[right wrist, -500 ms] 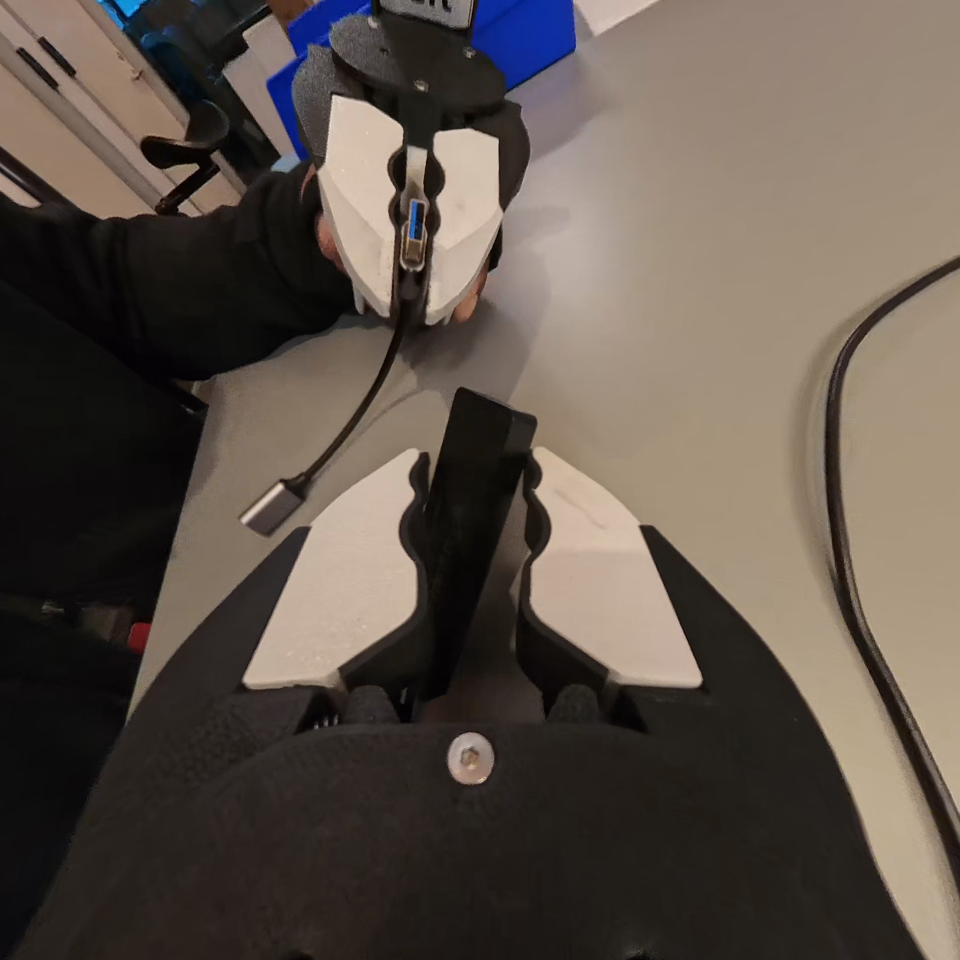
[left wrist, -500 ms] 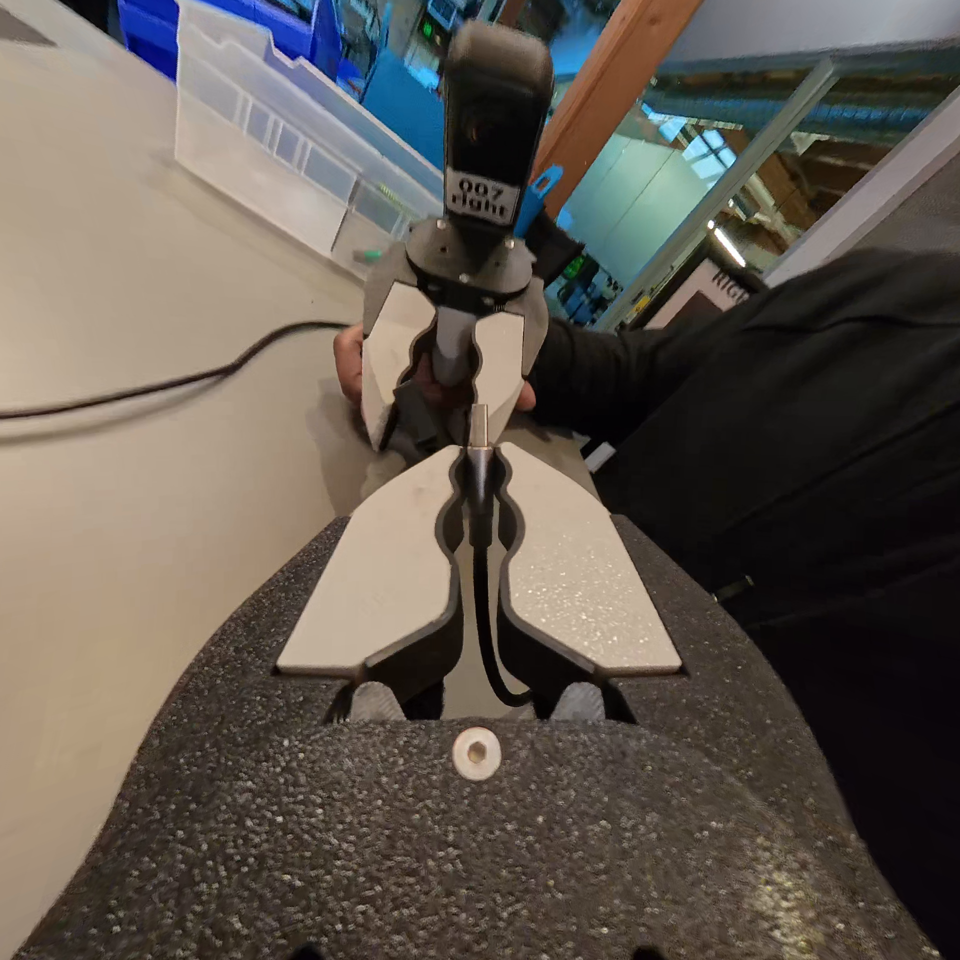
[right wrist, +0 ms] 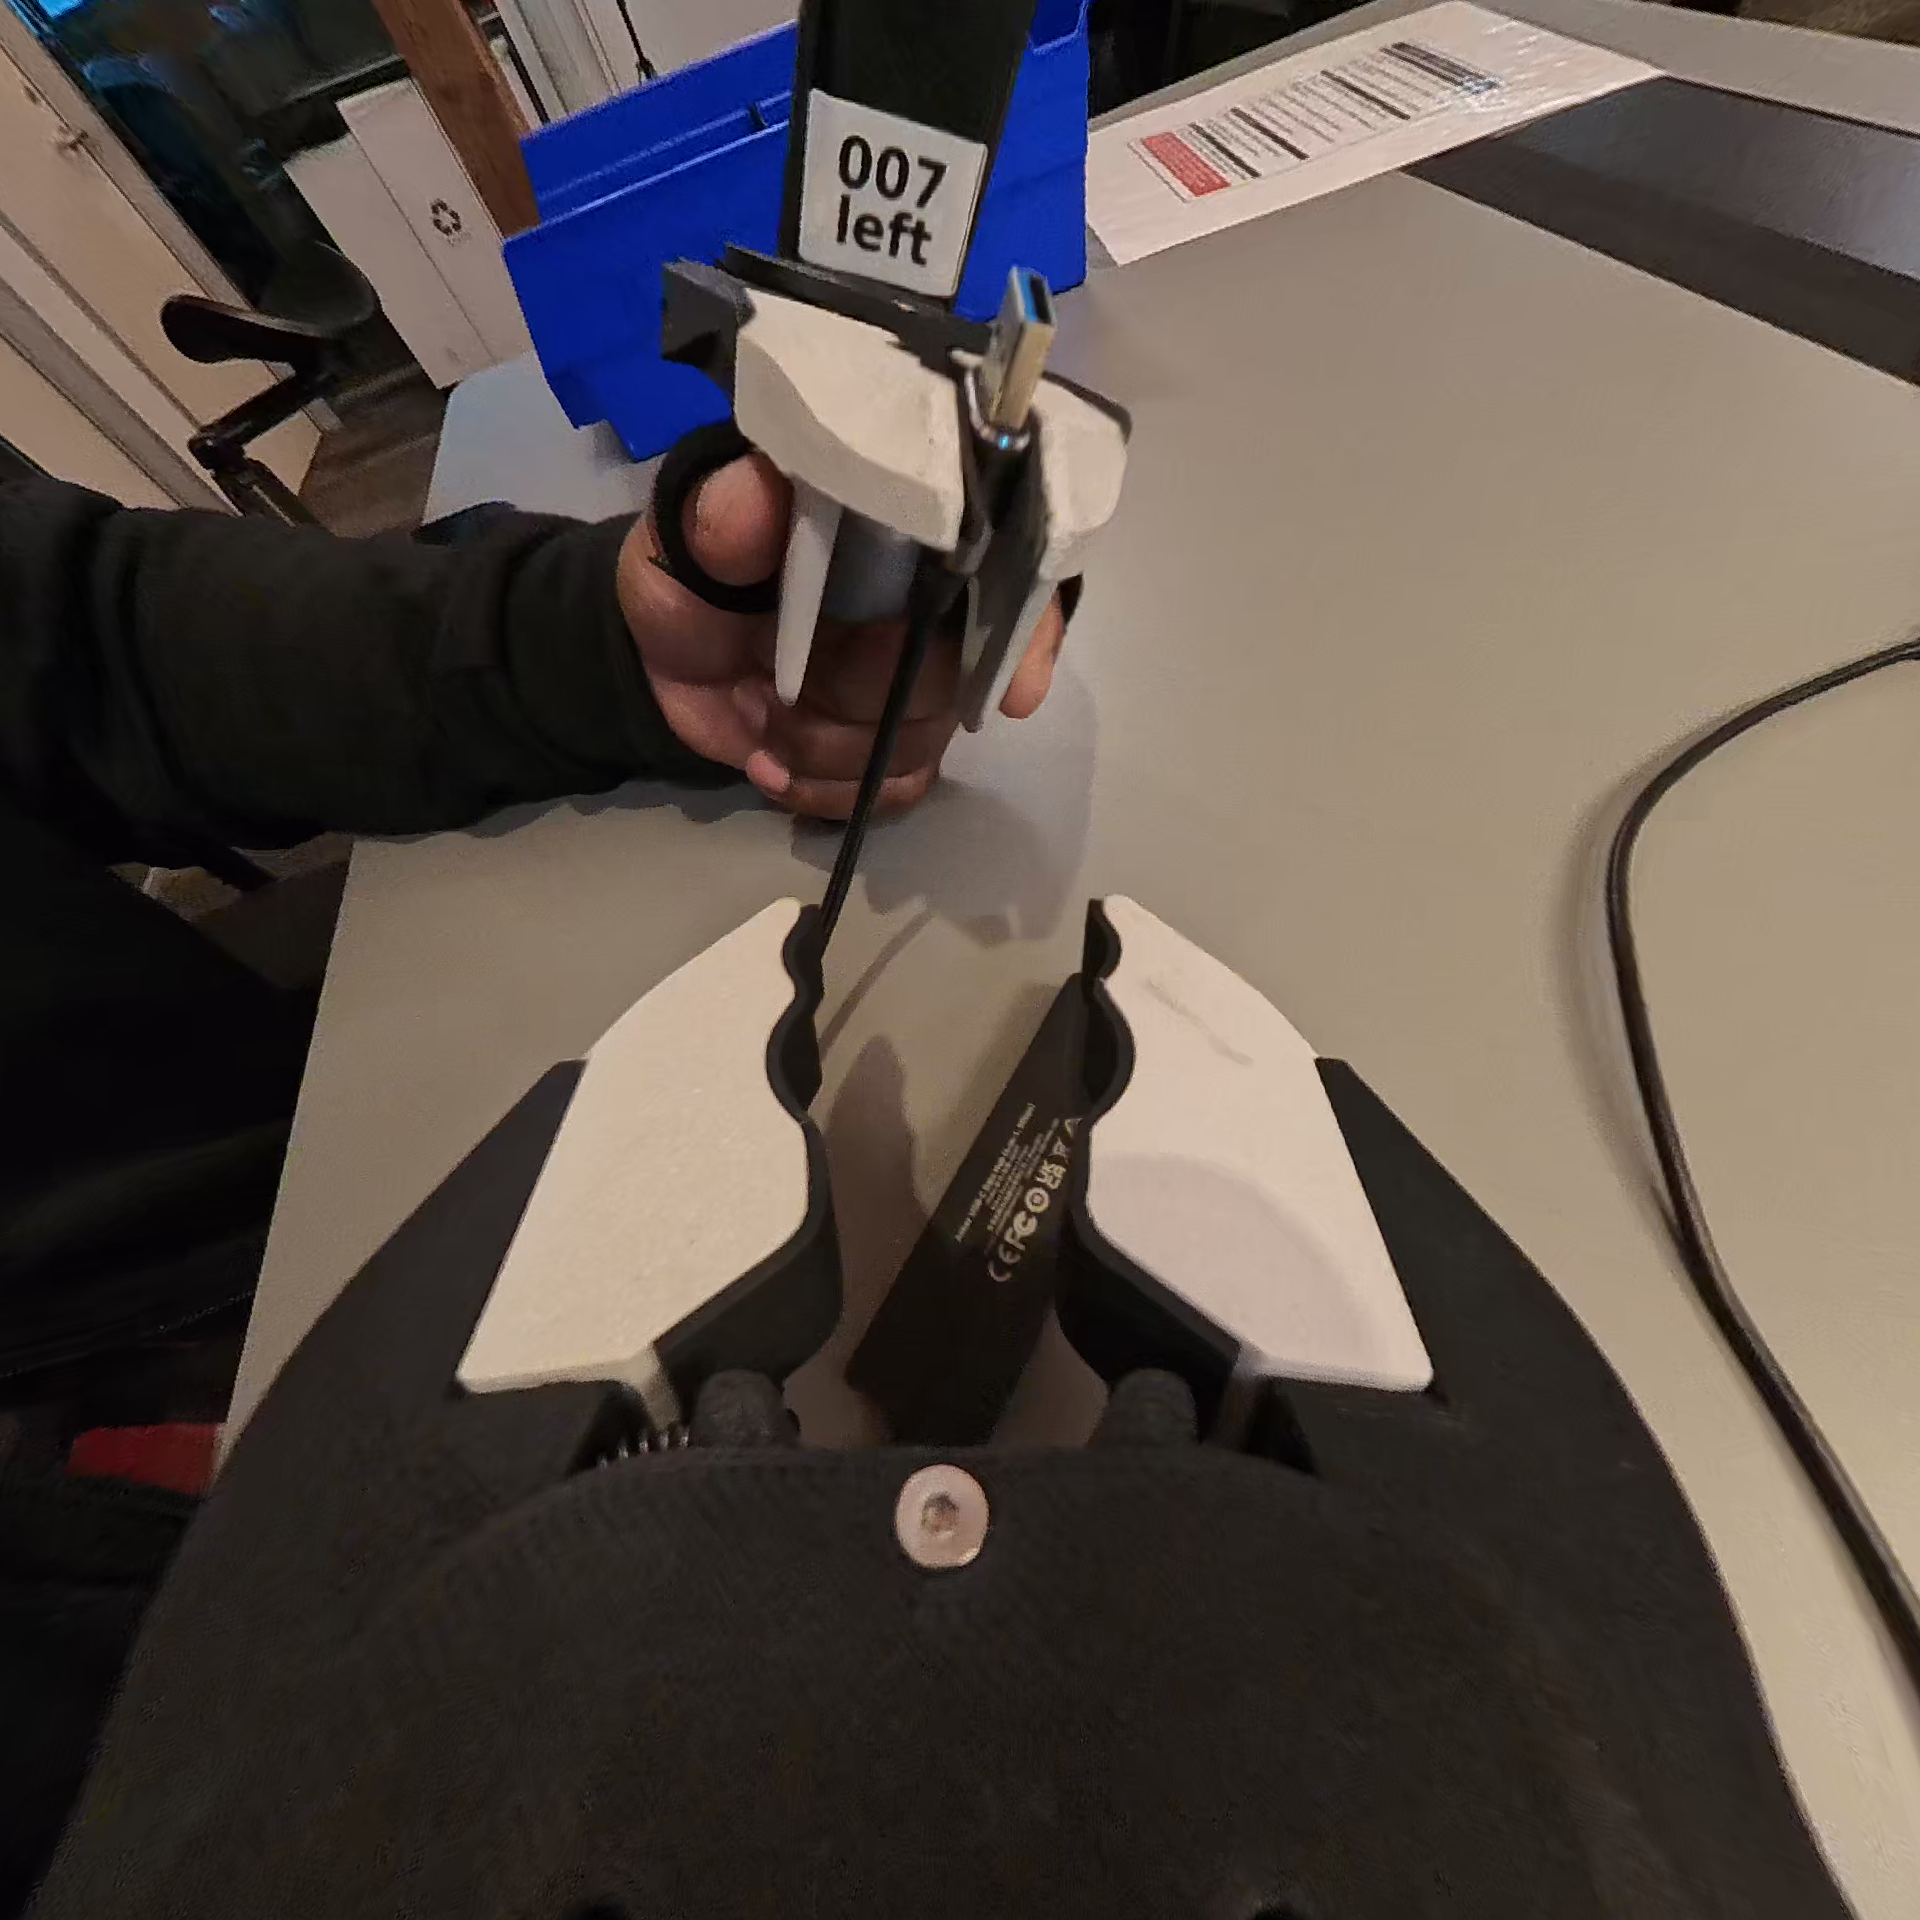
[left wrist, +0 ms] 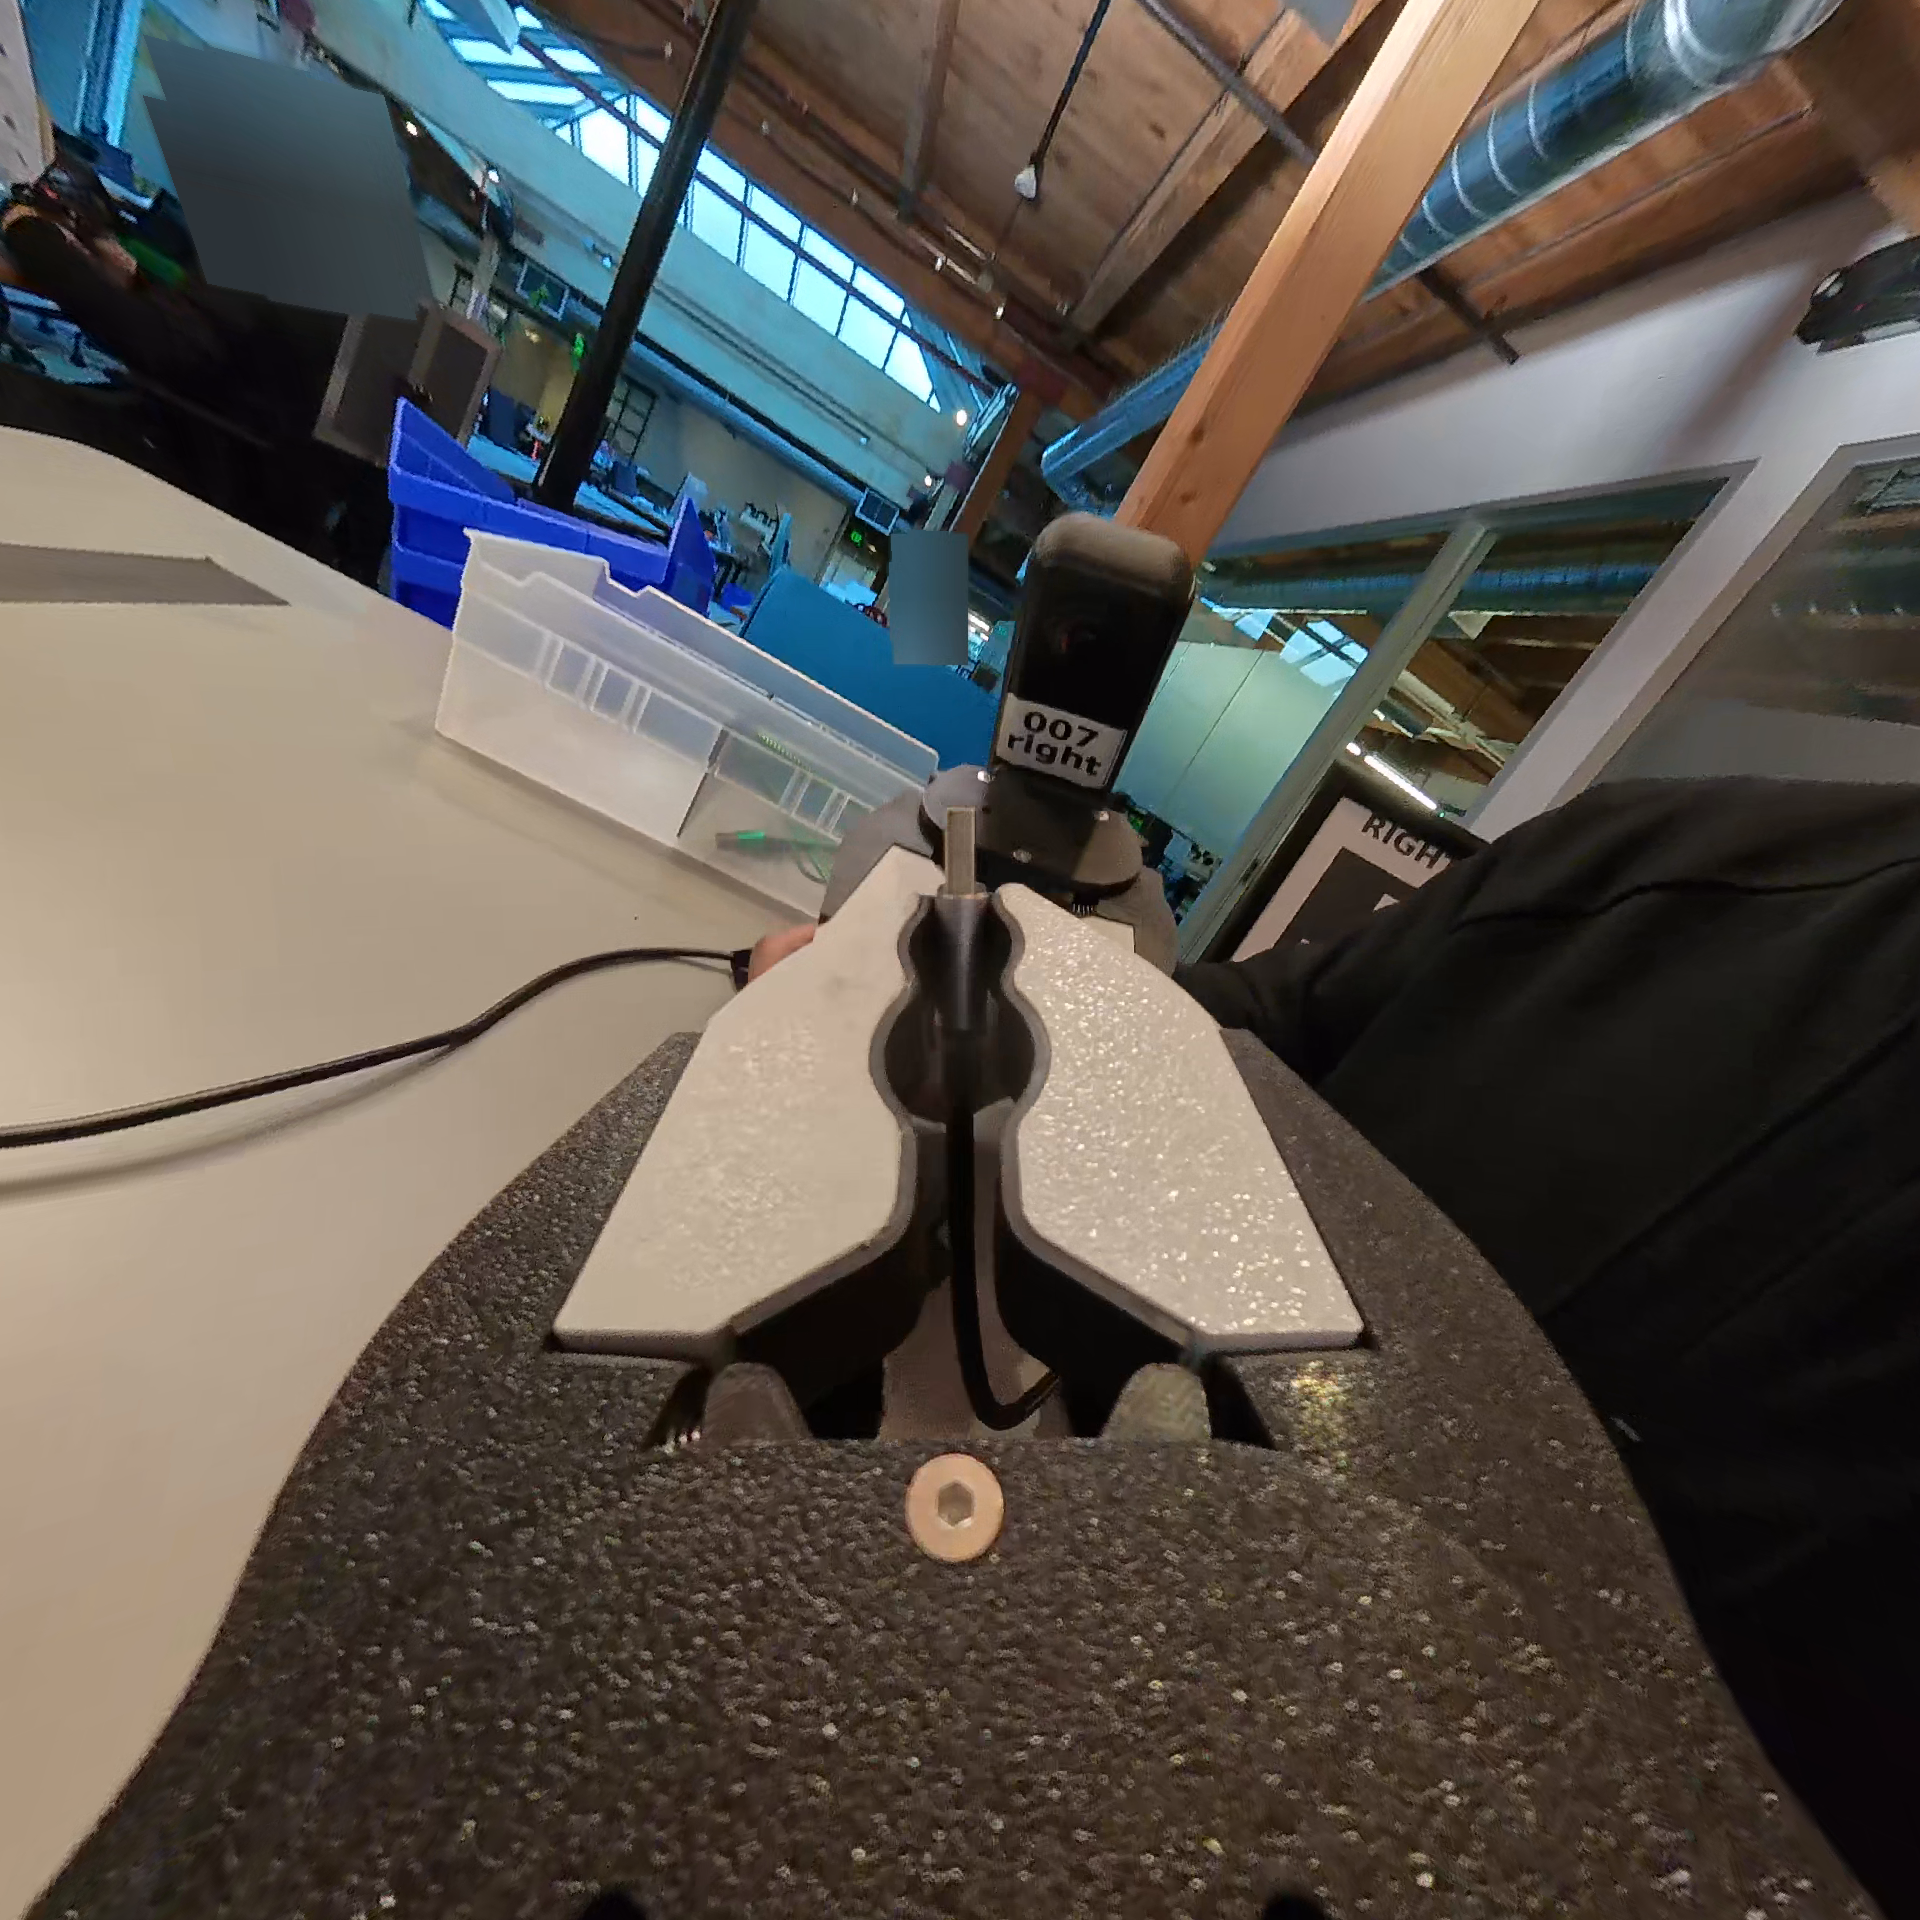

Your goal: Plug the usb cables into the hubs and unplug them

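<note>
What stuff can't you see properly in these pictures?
- Hub ports: right wrist view, the near end sits behind the right hand-held gripper body.
- Cable's far end: same view, it passes behind a white finger.
- Hub in the left wrist view: hidden behind the left hand-held gripper.
- Clear bin contents: too small.

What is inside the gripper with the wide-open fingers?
A flat black hub sits between the open right gripper fingers, leaning against the right one. Grey table shows beside it. Its near end is hidden behind the gripper body, and its ports cannot be seen.
</note>
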Motion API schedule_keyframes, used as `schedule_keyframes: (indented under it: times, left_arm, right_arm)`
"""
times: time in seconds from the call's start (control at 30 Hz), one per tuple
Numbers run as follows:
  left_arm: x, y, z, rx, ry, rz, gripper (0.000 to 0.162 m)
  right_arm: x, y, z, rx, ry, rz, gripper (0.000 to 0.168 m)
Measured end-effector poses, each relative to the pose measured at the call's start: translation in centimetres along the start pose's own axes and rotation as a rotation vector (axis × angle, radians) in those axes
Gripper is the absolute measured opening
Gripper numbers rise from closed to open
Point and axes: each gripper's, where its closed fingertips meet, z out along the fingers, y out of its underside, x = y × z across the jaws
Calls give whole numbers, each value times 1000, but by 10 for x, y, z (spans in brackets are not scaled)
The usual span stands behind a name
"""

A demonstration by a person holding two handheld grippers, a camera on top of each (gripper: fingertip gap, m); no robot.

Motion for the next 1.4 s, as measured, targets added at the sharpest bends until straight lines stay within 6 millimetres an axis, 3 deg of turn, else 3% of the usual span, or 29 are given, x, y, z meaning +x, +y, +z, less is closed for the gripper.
schedule_keyframes:
  times: [0.27, 0.43, 0.6, 0.63, 0.77, 0.87, 0.93, 1.03, 1.13, 1.2, 1.27, 1.33, 1.4]
  left_arm:
    - [11, 8, 21, 10, 3, 64, 8]
    - [15, 5, 21, 44, 13, 55, 8]
    - [22, 2, 18, 57, 70, 19, 9]
    - [23, 0, 17, 70, 72, 10, 10]
    - [19, -16, 7, 162, 46, -10, 44]
    - [10, -26, -6, 213, 12, -35, 48]
    - [2, -25, -11, 199, -15, -52, 47]
    - [-6, -23, -16, 201, -44, -68, 43]
    - [-9, -20, -14, 190, -42, -85, 40]
    - [-10, -15, -11, 169, -42, -95, 40]
    - [-11, -10, -7, 143, -38, -107, 39]
    - [-10, -6, -4, 127, -35, -107, 39]
    - [-8, -5, -3, 121, -39, -95, 39]
  right_arm:
    - [-16, -2, 12, 17, -64, 46, 28]
    - [-23, 0, 19, 6, -66, 20, 4]
    - [-22, -2, 19, 16, -49, 3, 3]
    - [-20, -3, 17, 15, -37, 1, 3]
    - [-12, -12, -5, 59, 23, -15, 3]
    - [-5, -25, -41, 118, 101, -18, 3]
    - [-1, -33, -77, 144, 175, -17, 3]
    - [15, -40, -156, 132, 369, -44, 3]
    - [45, -37, -254, 4, 659, -130, 3]
    - [73, -23, -319, -149, 845, -159, 3]
    - [98, 8, -360, -341, 894, -137, 3]
    - [119, 51, -379, -541, 861, -57, 3]
    - [134, 93, -385, -724, 809, -6, 3]
